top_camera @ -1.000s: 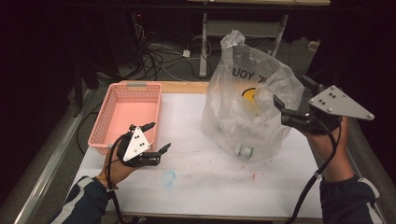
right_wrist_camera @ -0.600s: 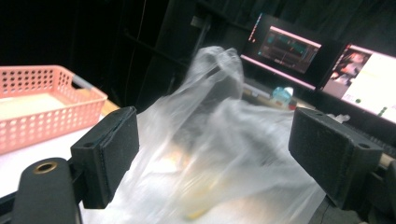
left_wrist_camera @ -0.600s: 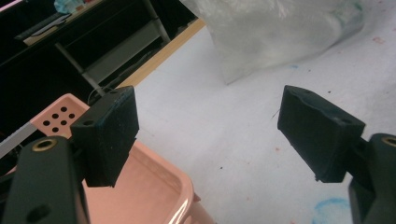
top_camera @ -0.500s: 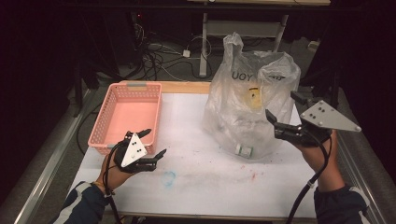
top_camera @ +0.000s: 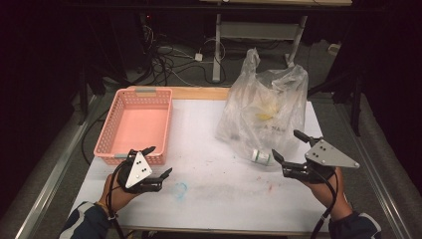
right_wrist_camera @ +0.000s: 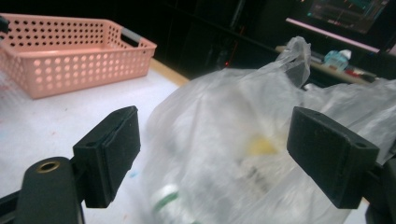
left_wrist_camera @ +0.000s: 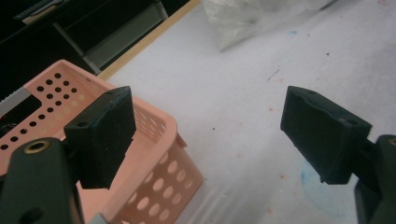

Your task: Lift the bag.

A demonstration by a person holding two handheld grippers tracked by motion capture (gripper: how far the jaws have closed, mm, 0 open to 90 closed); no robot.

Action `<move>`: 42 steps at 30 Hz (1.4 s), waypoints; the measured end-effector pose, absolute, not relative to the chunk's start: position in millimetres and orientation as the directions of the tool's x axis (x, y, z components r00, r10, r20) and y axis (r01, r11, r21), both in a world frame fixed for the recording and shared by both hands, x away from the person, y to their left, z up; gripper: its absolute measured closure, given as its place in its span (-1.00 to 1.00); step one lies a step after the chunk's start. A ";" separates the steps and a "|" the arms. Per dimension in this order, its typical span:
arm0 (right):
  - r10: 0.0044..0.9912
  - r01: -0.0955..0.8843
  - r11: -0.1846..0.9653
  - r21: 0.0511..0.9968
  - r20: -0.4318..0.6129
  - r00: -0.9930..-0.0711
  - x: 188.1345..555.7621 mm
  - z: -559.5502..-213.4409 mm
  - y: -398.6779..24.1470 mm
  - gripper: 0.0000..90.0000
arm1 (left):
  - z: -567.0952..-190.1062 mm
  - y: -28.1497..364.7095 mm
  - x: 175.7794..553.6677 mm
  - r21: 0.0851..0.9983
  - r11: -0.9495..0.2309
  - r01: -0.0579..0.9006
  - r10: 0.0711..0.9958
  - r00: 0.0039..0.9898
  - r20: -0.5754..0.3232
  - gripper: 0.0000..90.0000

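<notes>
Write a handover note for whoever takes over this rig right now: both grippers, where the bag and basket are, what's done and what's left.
Left gripper: jaws open, empty, low over the table by the near right corner of the pink basket.
Right gripper: jaws open, empty, just at the near side of the clear plastic bag, pointed into it.
The bag stands at the right of the white table, with a small green-banded bottle low at its near edge and something yellow higher up inside.
Done: nothing in the basket that I can see.
Left: likely getting the bag's contents out and into the basket.
</notes>
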State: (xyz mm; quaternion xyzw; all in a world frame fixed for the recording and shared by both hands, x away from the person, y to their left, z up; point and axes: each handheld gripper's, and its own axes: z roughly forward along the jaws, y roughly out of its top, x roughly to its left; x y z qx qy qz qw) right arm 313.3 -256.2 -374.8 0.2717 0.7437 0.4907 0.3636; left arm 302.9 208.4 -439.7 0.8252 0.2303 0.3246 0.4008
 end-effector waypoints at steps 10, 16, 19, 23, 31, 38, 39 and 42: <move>0.758 0.083 0.362 0.928 -0.242 -0.606 304.2 -420.4 -258.3 -0.59 | -449.2 212.3 294.5 0.806 -0.573 0.150 0.644 0.690 0.330 -0.61; 0.734 0.123 0.424 0.897 -0.261 -0.627 299.5 -444.3 -256.0 -0.59 | -452.0 212.7 296.0 0.807 -0.568 0.162 0.645 0.696 0.314 -0.61; 0.724 0.110 0.425 0.898 -0.265 -0.637 296.2 -449.1 -255.5 -0.56 | -453.1 212.4 296.3 0.802 -0.574 0.166 0.643 0.697 0.317 -0.61; 0.713 0.098 0.438 0.894 -0.278 -0.644 294.8 -451.7 -253.1 -0.55 | -452.9 212.7 295.1 0.801 -0.577 0.157 0.638 0.700 0.322 -0.61; 0.707 0.102 0.448 0.888 -0.283 -0.648 293.9 -452.3 -248.8 -0.57 | -451.3 214.4 294.0 0.805 -0.574 0.148 0.636 0.700 0.325 -0.61; 0.700 0.103 0.454 0.885 -0.282 -0.656 294.2 -452.4 -248.3 -0.57 | -451.8 213.2 294.9 0.802 -0.578 0.151 0.634 0.702 0.324 -0.61; 0.699 0.103 0.455 0.884 -0.284 -0.656 294.2 -452.5 -248.5 -0.57 | -452.0 212.9 295.0 0.801 -0.580 0.152 0.633 0.703 0.325 -0.61; 0.698 0.099 0.451 0.887 -0.281 -0.658 293.9 -452.0 -249.2 -0.57 | -452.0 212.0 294.7 0.798 -0.583 0.150 0.629 0.705 0.327 -0.61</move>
